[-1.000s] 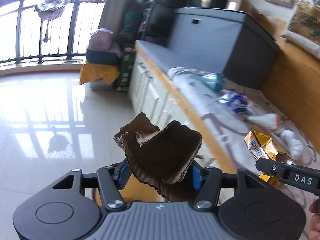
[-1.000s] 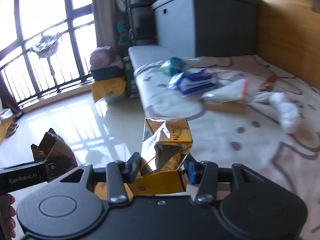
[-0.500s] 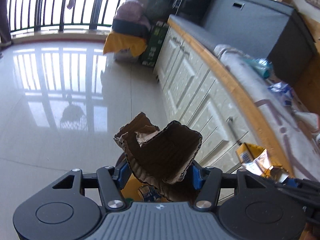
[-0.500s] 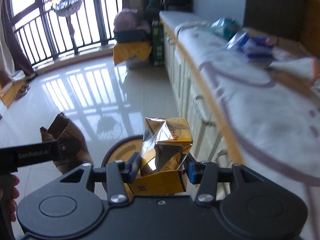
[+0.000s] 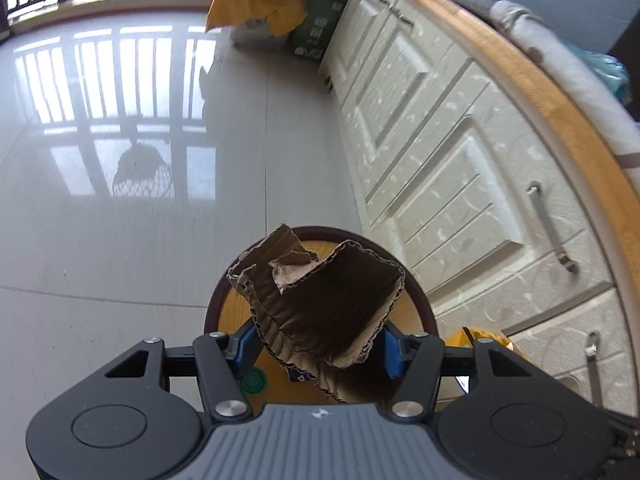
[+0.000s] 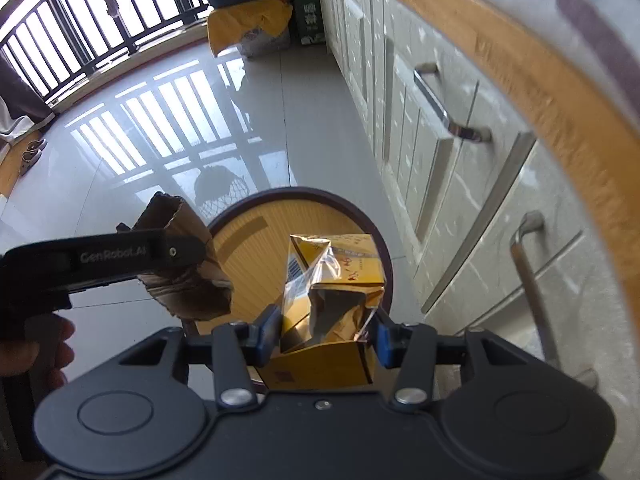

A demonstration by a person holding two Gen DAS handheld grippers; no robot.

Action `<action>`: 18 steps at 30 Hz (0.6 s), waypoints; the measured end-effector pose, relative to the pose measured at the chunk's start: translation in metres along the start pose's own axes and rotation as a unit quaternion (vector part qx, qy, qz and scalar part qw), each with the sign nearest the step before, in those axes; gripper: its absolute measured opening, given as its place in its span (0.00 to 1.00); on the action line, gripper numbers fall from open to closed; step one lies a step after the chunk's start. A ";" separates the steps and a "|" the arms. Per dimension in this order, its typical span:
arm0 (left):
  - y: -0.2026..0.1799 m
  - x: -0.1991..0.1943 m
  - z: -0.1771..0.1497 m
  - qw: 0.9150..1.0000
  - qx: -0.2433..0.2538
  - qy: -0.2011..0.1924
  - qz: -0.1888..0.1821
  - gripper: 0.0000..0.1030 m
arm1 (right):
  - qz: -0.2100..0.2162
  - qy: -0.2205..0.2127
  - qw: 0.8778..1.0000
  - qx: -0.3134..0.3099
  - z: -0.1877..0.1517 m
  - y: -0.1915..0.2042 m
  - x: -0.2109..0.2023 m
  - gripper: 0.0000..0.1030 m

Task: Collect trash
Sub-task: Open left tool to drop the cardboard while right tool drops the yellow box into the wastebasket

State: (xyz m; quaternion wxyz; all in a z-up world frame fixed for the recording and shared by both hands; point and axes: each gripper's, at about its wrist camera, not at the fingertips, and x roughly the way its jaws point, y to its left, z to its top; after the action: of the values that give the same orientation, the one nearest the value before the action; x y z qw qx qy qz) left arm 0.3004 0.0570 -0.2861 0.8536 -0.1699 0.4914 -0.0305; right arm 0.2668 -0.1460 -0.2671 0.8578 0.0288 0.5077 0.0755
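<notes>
Landmark: round bin (image 6: 372, 236) on the floor (image 6: 160, 128), just beside the cabinet front (image 6: 460, 184), which lies to its right. Above the bin's opening: torn cardboard (image 6: 188, 280) on the left, crumpled packet (image 6: 332, 280) on the right, apart. Inside the bin: a small cap (image 5: 253, 380). Far behind the bin: a draped box (image 6: 248, 28) against the cabinet's end.

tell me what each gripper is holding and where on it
Left gripper: crumpled cardboard piece, jaws pinching its lower sides. Right gripper: torn yellow foil carton, jaws clamped on its lower sides.
</notes>
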 end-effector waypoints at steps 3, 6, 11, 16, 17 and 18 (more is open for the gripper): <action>0.007 0.018 0.000 0.999 -0.035 0.002 -0.004 0.58 | 0.002 0.014 1.000 0.008 -0.001 -0.003 0.013 0.48; 0.014 0.032 0.000 0.998 -0.064 -0.005 -0.011 0.59 | 0.008 0.028 0.999 0.019 -0.002 -0.004 0.024 0.48; 0.018 0.054 0.002 0.997 -0.081 -0.003 -0.009 0.59 | 0.011 0.047 0.999 0.024 -0.001 -0.002 0.041 0.48; 0.020 0.073 0.004 0.996 -0.086 -0.001 -0.006 0.60 | 0.015 0.064 0.997 0.035 -0.001 -0.005 0.054 0.49; 0.021 0.076 0.003 0.996 -0.087 0.002 -0.004 0.60 | 0.014 0.067 0.997 0.036 -0.001 -0.005 0.057 0.49; 0.021 0.080 0.004 0.996 -0.087 0.005 -0.002 0.60 | 0.014 0.069 0.997 0.037 -0.002 -0.005 0.060 0.49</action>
State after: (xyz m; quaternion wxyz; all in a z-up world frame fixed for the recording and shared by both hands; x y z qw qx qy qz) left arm 0.3424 0.0597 -0.3573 0.8334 -0.2442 0.4957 0.0093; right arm 0.2941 -0.1418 -0.3201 0.8177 0.0622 0.5680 0.0706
